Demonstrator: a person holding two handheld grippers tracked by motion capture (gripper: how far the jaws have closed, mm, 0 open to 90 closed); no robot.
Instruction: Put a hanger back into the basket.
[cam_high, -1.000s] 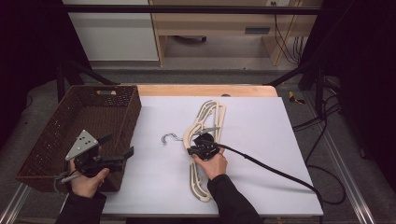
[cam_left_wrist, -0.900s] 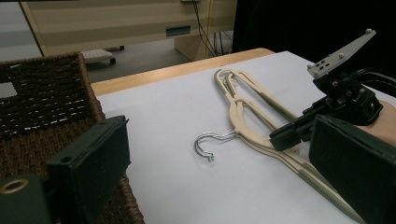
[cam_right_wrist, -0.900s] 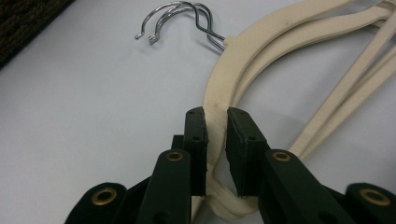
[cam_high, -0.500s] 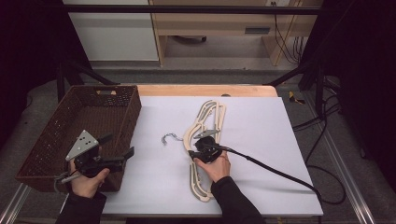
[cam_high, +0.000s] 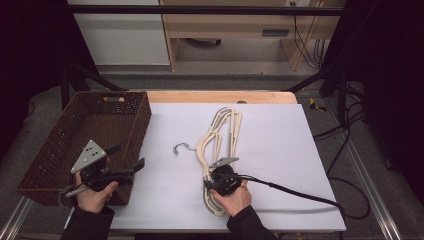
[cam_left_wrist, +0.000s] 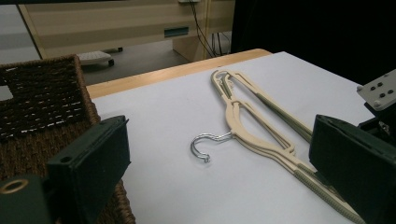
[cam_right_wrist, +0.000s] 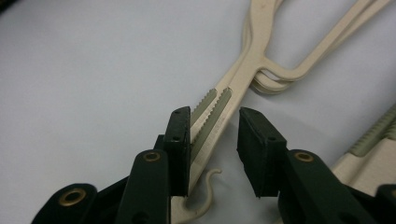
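Observation:
A stack of cream plastic hangers (cam_high: 220, 135) with a metal hook (cam_high: 182, 147) lies on the white table top (cam_high: 280, 145). My right gripper (cam_high: 216, 184) is low over the hangers' near arm. In the right gripper view the right gripper (cam_right_wrist: 215, 116) is open only narrowly, straddling the ribbed hanger arm (cam_right_wrist: 210, 119); the left pad touches it and the right pad stands apart. My left gripper (cam_high: 127, 156) is open wide and holds nothing, by the near right corner of the brown wicker basket (cam_high: 142, 115). From the left gripper (cam_left_wrist: 219, 128), the hangers (cam_left_wrist: 261, 121) and hook (cam_left_wrist: 205, 142) lie ahead.
The basket (cam_left_wrist: 42, 102) takes up the table's left side. A black cable (cam_high: 300, 192) trails from the right gripper across the near right of the table. A wooden edge (cam_high: 220, 96) runs along the back, with furniture and dark frame posts beyond.
My right gripper has slid toward the near end of the hanger arm. The left gripper has stayed where it was, still open.

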